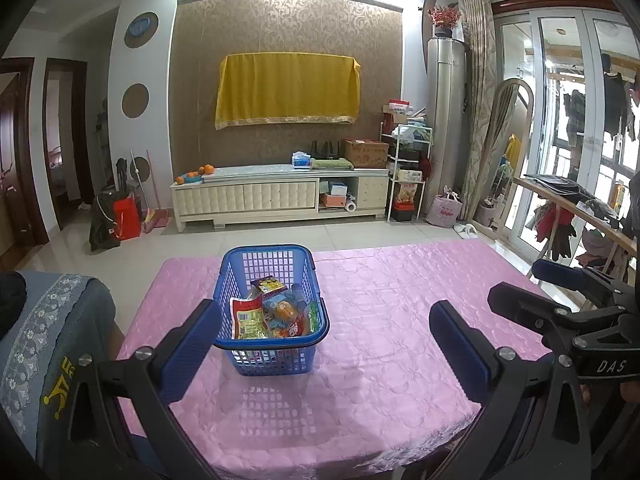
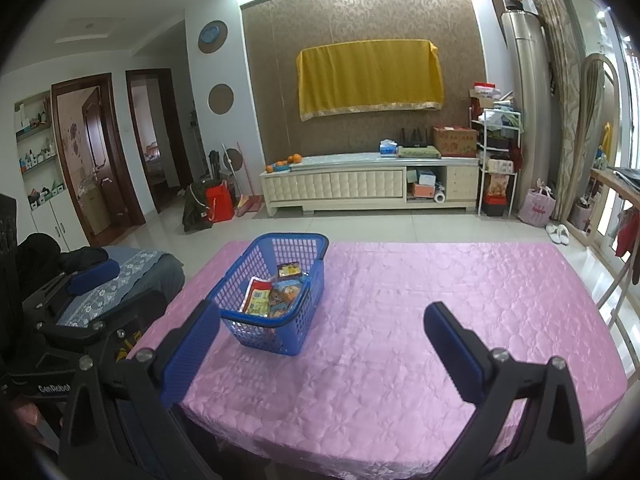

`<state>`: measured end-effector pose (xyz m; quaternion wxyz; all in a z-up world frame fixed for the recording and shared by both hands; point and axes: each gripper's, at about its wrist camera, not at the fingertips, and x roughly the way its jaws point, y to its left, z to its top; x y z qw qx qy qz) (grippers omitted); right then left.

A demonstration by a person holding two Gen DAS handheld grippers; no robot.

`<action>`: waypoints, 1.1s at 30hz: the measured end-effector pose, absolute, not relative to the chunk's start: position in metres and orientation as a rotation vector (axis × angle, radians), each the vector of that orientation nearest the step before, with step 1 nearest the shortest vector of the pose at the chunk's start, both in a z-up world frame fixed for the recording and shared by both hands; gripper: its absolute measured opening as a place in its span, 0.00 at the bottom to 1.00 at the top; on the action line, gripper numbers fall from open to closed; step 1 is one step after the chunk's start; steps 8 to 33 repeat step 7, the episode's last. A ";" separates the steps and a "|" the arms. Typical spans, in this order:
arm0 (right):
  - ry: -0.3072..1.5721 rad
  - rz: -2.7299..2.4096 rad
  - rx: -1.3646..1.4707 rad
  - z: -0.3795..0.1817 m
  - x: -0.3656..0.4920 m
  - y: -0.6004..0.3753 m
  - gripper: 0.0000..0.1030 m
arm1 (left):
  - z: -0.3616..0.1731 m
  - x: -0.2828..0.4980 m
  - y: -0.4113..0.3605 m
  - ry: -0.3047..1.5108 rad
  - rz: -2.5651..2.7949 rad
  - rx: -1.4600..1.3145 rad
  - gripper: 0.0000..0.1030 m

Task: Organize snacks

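A blue plastic basket (image 1: 240,272) stands on the pink tablecloth (image 1: 380,300). It holds several snack packets (image 1: 264,316), a yellow-red one in front. In the right wrist view the basket (image 2: 240,280) sits at the table's left part with the packets (image 2: 272,296) inside. My left gripper (image 1: 324,328) is open and empty, held back from the basket's near side. My right gripper (image 2: 320,332) is open and empty, to the right of the basket. The right gripper also shows at the right edge of the left wrist view (image 1: 560,292).
A chair with a grey patterned cover (image 1: 52,340) stands at the table's left. A wooden rack with clothes (image 1: 580,208) is at the right. A white TV cabinet (image 1: 280,196) stands against the far wall across a tiled floor.
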<state>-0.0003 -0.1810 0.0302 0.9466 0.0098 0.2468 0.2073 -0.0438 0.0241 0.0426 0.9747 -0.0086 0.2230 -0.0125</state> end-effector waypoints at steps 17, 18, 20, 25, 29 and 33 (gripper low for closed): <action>0.509 0.423 0.021 0.029 -0.001 -0.181 1.00 | 0.041 -0.044 0.025 0.460 -0.029 -0.023 1.00; 0.509 0.423 0.021 0.029 -0.001 -0.181 1.00 | 0.041 -0.044 0.025 0.460 -0.029 -0.023 1.00; 0.509 0.423 0.021 0.029 -0.001 -0.181 1.00 | 0.041 -0.044 0.025 0.460 -0.029 -0.023 1.00; 0.509 0.423 0.021 0.029 -0.001 -0.181 1.00 | 0.041 -0.044 0.025 0.460 -0.029 -0.023 1.00; 0.509 0.423 0.021 0.029 -0.001 -0.181 1.00 | 0.041 -0.044 0.025 0.460 -0.029 -0.023 1.00; 0.509 0.423 0.021 0.029 -0.001 -0.181 1.00 | 0.041 -0.044 0.025 0.460 -0.029 -0.023 1.00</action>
